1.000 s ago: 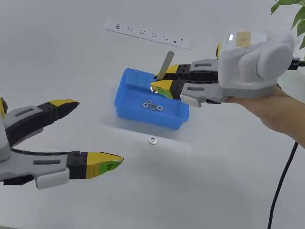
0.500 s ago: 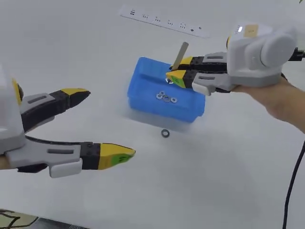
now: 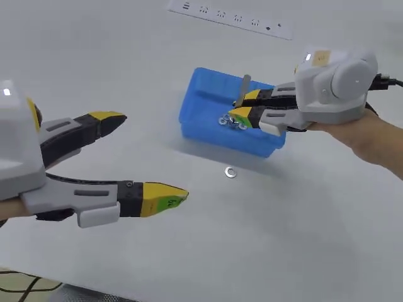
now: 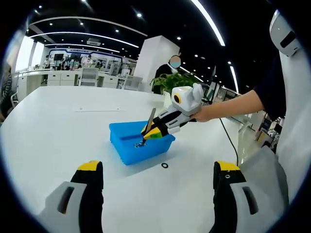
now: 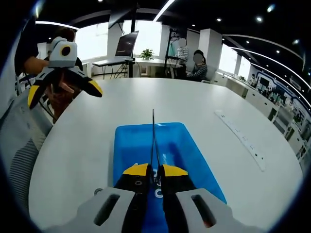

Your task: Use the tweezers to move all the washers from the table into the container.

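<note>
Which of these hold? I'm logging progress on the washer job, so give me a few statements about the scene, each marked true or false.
1. The right claw is shut on the tweezers. True.
2. The left claw grips a washer. False: it is open and holds nothing.
3. One washer lies on the table, outside the blue container. True.
4. The blue container is empty. False: several washers lie in it.
5. The power strip lies between the container and the left claw. False: it lies beyond the container, on its far side.
</note>
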